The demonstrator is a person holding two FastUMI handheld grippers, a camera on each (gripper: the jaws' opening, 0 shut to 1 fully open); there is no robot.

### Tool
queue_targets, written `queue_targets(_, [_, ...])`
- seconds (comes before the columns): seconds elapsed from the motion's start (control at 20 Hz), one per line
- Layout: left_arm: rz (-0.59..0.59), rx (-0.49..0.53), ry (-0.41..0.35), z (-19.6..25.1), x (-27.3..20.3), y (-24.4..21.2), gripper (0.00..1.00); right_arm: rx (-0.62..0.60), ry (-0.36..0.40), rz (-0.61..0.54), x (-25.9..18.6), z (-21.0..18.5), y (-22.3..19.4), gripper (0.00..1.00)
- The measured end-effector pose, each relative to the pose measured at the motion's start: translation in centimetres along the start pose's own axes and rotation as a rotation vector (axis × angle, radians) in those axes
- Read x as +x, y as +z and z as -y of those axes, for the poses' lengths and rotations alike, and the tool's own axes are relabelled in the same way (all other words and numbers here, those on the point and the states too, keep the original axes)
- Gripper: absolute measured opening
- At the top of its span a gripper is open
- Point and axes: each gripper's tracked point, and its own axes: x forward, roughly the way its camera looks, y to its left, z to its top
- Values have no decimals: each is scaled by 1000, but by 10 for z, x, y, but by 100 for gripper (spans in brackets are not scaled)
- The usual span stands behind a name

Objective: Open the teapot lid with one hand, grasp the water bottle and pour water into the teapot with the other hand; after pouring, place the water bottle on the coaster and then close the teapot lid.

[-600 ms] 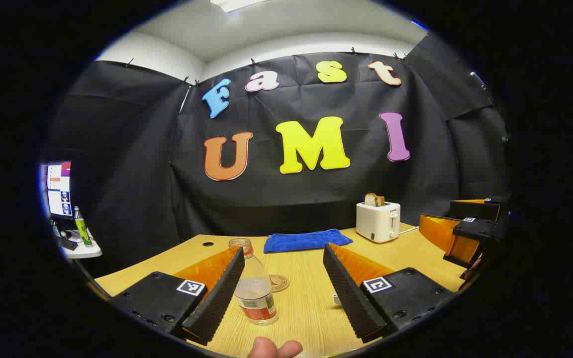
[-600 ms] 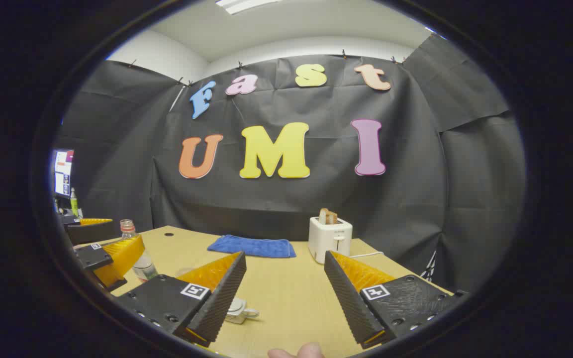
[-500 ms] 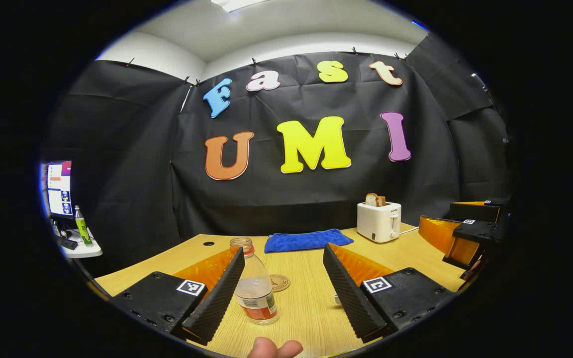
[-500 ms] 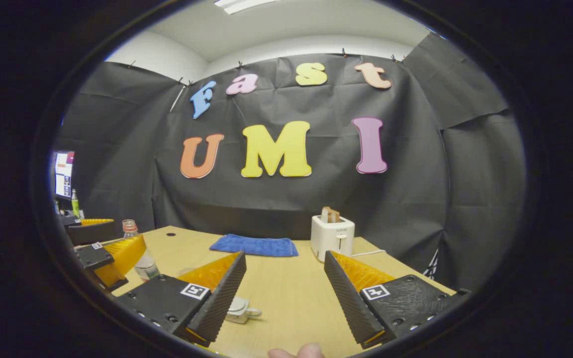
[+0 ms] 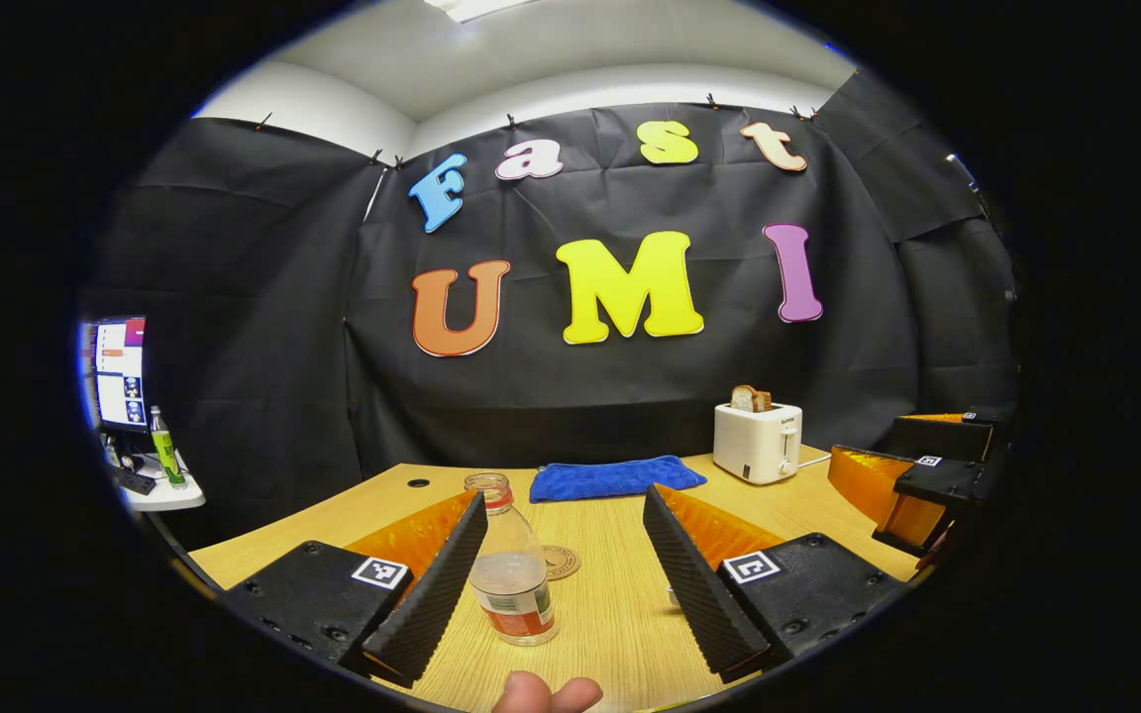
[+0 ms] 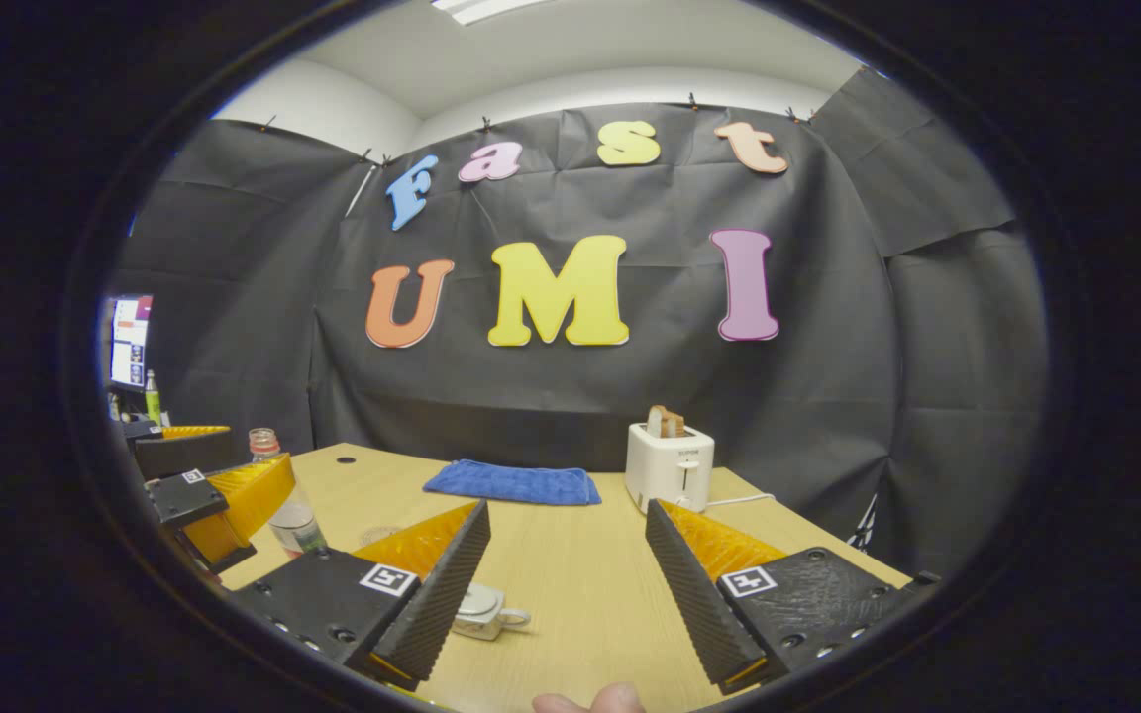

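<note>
A clear uncapped water bottle with a red label stands on the wooden table, between the fingers of my open left gripper and close to its left finger. Neither finger presses on it. A round cork coaster lies just behind the bottle. In the right gripper view a small white teapot with its lid on sits low, partly hidden by the left finger of my open right gripper. That view also shows the bottle beside the left gripper.
A white toaster holding bread stands at the back right, with a folded blue cloth to its left. The right gripper hovers at the table's right side. A side shelf with a monitor stands off to the left.
Both grippers have shifted only slightly. A little more of the teapot shows past the right gripper's left finger. The bottle and the coaster stand where they were.
</note>
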Motion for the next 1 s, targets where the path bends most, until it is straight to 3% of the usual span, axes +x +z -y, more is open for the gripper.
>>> queue_targets(0.45, [2, 1, 4, -1, -2, 1, 99, -8, 13, -6, 0, -9, -5, 95])
queue_targets(1.0, [-18, -7, 19, -9, -4, -5, 99, 7, 80, -45, 9, -38, -37, 95])
